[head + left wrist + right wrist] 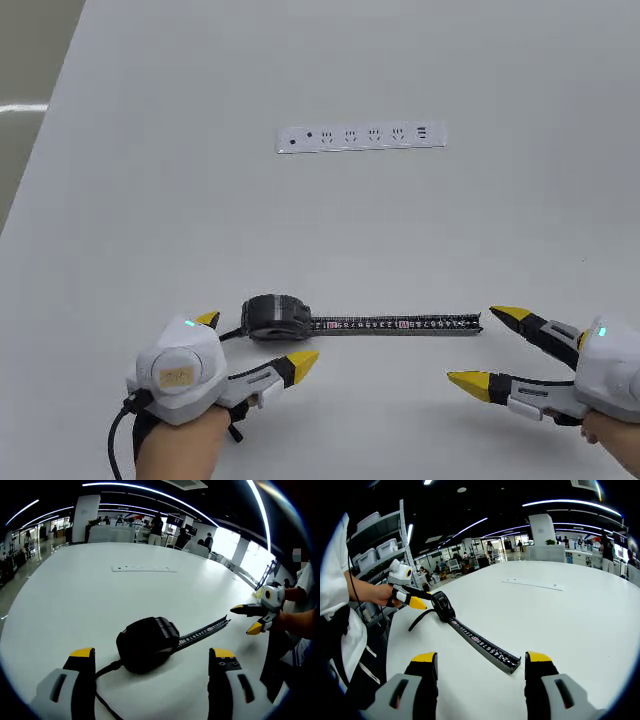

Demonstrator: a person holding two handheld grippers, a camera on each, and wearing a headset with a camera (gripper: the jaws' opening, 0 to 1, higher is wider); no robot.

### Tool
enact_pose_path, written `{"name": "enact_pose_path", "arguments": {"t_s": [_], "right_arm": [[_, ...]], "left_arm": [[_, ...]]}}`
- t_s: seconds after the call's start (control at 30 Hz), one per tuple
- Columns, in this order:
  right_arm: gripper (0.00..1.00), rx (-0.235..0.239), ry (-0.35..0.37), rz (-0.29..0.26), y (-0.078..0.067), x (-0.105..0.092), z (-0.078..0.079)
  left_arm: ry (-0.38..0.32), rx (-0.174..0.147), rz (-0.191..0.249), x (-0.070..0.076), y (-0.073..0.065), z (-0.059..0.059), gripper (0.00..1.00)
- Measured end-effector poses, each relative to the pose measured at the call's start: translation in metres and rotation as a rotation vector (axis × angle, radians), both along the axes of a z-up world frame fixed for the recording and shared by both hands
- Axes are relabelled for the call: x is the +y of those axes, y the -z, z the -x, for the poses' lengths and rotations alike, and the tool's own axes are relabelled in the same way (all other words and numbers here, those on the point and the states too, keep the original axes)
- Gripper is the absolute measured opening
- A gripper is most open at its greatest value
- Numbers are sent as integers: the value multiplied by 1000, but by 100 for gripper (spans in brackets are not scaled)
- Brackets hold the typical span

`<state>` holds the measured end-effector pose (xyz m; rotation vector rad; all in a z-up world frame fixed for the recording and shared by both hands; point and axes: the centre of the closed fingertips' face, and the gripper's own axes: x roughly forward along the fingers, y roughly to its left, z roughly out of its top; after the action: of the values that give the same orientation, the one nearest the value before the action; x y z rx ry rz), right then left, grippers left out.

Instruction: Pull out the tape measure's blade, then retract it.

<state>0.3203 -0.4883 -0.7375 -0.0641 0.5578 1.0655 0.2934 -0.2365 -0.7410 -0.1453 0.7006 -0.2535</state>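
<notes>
White tabletop (200,200) stretches under both my grippers, with an open hall of shelves and desks behind it in the gripper views. Toward the near edge lies the tape measure (274,316), its blade (400,324) drawn out flat along the surface to the right. My left gripper (256,338) is spread wide, the black case sitting between its yellow tips; I can't tell whether either tip touches it. My right gripper (475,345) is spread too, holding nothing, with the blade's end just ahead of its jaws. A power strip (361,136) lies farther back, well apart.
</notes>
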Motion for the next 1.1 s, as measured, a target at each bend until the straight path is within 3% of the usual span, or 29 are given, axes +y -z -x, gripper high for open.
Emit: {"name": "enact_pose_path", "arguments": {"t_s": [0.3, 0.8, 1.03, 1.1], "right_arm": [[71, 8, 5, -4, 3, 2, -2], [71, 13, 10, -11, 6, 6, -7], [69, 16, -7, -3, 12, 8, -10], [69, 20, -12, 0, 15, 7, -11]], "left_arm": [[-92, -3, 7, 2, 0, -8, 94], [-147, 0, 3, -9, 5, -14, 91], [-185, 20, -28, -2, 10, -14, 88], [-202, 15, -17, 0, 8, -16, 87]]}}
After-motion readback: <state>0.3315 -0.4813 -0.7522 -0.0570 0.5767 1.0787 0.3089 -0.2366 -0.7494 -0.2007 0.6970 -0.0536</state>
